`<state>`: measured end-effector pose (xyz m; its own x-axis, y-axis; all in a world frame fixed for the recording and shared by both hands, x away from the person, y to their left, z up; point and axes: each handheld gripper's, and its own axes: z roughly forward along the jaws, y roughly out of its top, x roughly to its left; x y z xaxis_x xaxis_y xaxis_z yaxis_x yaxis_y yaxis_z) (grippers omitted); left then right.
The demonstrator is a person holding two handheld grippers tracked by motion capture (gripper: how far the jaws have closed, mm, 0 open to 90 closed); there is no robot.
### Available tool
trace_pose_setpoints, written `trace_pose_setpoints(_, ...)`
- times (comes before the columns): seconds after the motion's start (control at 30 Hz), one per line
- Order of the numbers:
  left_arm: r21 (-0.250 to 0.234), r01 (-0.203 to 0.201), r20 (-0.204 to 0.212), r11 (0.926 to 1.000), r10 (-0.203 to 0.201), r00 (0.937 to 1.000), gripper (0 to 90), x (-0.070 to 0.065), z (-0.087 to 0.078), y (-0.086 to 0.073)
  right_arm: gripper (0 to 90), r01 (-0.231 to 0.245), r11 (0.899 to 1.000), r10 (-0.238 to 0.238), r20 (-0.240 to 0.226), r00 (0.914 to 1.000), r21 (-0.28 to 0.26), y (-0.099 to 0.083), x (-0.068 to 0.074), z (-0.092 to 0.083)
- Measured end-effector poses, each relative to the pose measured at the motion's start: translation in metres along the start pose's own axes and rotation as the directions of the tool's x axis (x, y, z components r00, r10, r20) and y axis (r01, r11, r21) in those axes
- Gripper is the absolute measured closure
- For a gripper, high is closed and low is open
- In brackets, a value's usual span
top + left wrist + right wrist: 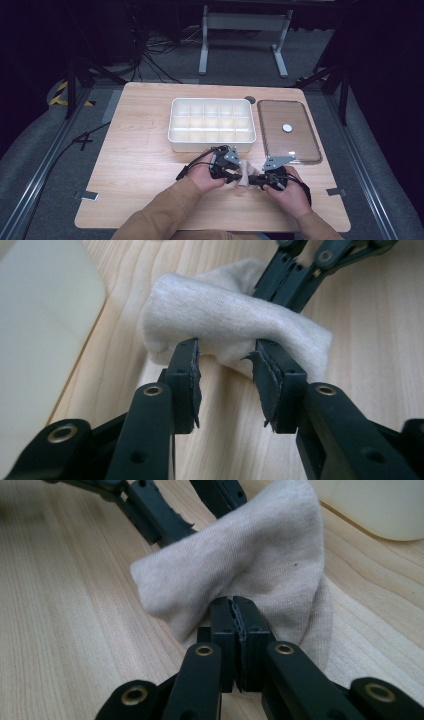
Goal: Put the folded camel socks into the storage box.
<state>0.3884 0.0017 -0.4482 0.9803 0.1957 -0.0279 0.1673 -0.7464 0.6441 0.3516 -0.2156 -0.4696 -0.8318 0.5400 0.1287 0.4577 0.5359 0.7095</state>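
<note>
A small beige cloth (243,178) lies bunched on the wooden table (140,165) near its front edge, between the two hands. My right gripper (233,602) is shut on the cloth (250,555), pinching a fold at its near edge. My left gripper (226,347) faces it from the other side. Its jaws stand apart, with their tips at the rim of the cloth (235,315) and no fabric pressed between the pads. In the high view the left gripper (234,175) and the right gripper (252,179) point at each other across the cloth.
A white compartment tray (212,100) stands just behind the hands. A clear lid (300,145) with a small white disc (287,128) on it lies to the tray's right. The tray's wall (40,315) sits close to the left gripper.
</note>
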Motion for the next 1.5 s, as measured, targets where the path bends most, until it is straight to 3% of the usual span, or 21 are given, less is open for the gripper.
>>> trace_pose_setpoints(0.1,0.001,0.001,0.012,1.0,-0.001,0.9999,61.5,-0.002,0.004,0.001,88.3,0.003,1.0,-0.003,0.0,1.0,0.001,0.0,0.001,0.0)
trace_pose_setpoints(0.37,-0.019,-0.055,0.032,0.9983,0.056,0.9979,57.9,-0.008,0.005,0.007,87.6,-0.013,1.0,0.013,-0.02,0.9997,-0.002,-0.002,-0.001,-0.002)
trace_pose_setpoints(0.47,-0.006,-0.073,0.019,0.9973,0.073,0.9971,56.9,-0.012,0.004,0.008,87.8,-0.01,1.0,0.01,-0.039,0.9992,0.001,-0.002,0.001,0.0)
trace_pose_setpoints(0.57,0.0,-0.069,0.02,0.9976,0.069,0.9974,56.7,-0.011,0.002,0.007,87.9,-0.009,1.0,0.009,-0.045,0.9989,-0.001,0.0,0.001,0.002)
trace_pose_setpoints(0.7,0.006,-0.029,0.038,0.9996,0.029,0.9989,55.6,-0.011,0.005,0.007,88.7,-0.024,1.0,0.023,-0.046,0.9987,-0.01,0.002,0.003,0.006)
trace_pose_setpoints(0.83,0.0,-0.03,0.049,0.9996,0.03,0.9984,55.4,-0.011,0.004,0.006,87.0,-0.035,0.999,0.035,-0.051,0.9981,-0.01,0.001,0.003,0.005)
trace_pose_setpoints(0.97,-0.002,-0.019,0.039,0.9998,0.019,0.9991,54.1,-0.011,0.002,0.006,80.7,-0.037,0.999,0.037,0.013,0.9992,0.012,0.005,0.008,-0.004)
trace_pose_setpoints(1.1,0.004,-0.017,0.032,0.9998,0.017,0.9993,53.7,-0.01,0.002,0.006,78.6,-0.021,1.0,0.02,0.046,0.9988,0.02,0.006,0.008,-0.009)
trace_pose_setpoints(1.33,0.003,-0.011,0.035,0.9999,0.01,0.9993,54.0,-0.01,0.003,0.006,80.4,-0.018,1.0,0.02,0.131,0.9912,-0.022,0.006,0.003,-0.041)
trace_pose_setpoints(1.5,0.0,-0.012,0.033,0.9999,0.012,0.9994,54.0,-0.011,0.004,0.007,83.2,-0.054,0.998,0.05,0.128,0.9906,0.032,-0.007,-0.007,-0.035)
